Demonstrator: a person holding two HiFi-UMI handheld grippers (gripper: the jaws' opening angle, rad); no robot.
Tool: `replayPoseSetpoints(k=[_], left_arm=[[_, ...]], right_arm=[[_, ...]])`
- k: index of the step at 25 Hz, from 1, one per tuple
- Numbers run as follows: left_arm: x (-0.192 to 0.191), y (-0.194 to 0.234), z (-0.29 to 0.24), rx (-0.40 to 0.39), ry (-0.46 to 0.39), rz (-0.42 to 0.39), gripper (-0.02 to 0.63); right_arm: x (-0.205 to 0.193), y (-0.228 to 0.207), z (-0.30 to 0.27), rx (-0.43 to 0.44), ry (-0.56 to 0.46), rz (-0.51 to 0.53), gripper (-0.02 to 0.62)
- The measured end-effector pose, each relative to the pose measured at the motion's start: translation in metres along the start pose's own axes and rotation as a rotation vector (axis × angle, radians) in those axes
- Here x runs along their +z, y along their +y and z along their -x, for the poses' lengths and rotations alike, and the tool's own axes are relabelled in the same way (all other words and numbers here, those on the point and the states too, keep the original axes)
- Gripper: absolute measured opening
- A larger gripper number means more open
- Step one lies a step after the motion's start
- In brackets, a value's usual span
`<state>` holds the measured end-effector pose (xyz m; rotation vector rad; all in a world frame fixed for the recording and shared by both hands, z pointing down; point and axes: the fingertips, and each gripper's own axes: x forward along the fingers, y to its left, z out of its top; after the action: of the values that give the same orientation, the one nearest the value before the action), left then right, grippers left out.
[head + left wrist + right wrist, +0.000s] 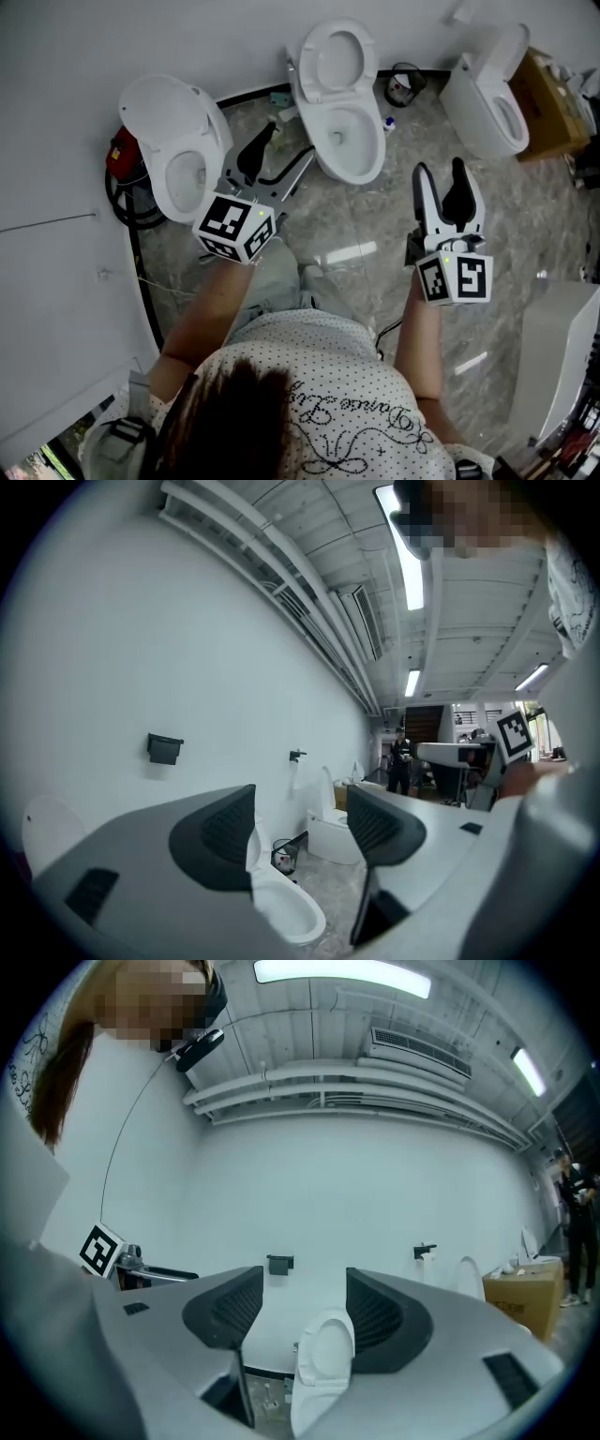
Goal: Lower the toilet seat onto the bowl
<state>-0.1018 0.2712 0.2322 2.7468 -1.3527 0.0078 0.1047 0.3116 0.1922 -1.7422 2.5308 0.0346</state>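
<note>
The middle toilet stands against the curved wall with its seat (337, 58) raised upright over the bowl (349, 141). My left gripper (277, 161) is open and empty, pointing level toward that bowl from its left front, a short way off. In the left gripper view the bowl (286, 913) shows low between the jaws. My right gripper (441, 187) is open and empty, well in front of the toilet and to its right. In the right gripper view the raised seat (323, 1361) sits between the jaws, far off.
A second toilet (173, 141) with its lid up stands to the left, a third (487, 89) to the right. A cardboard box (548, 103) and a small bin (403, 86) sit by the wall. Black hoses and a red object (122, 155) lie at far left. A white fixture (562, 356) stands at lower right.
</note>
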Motion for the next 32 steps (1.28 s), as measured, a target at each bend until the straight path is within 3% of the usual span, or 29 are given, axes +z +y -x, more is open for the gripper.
replayPoseSetpoints(k=[8,17,24,32], left_arm=[[0.004,0.030,-0.029,0.016,-0.016,-0.008,0.339],[-0.001,0.107,-0.121,-0.035,0.001,0.024,0.340],[0.010,0.181,-0.191,-0.105,0.006,0.011,0.342],[0.016,0.238,-0.248,-0.135,0.009,0.004,0.353]], right_arm=[[-0.007,-0.006,-0.037,0.005,0.002,0.012,0.344],[-0.014,-0.026,-0.137,0.007,-0.030,0.014,0.348],[-0.020,-0.040,-0.236,-0.045,-0.005,0.028,0.350],[-0.038,-0.061,-0.294,-0.103,0.059,0.007,0.350]])
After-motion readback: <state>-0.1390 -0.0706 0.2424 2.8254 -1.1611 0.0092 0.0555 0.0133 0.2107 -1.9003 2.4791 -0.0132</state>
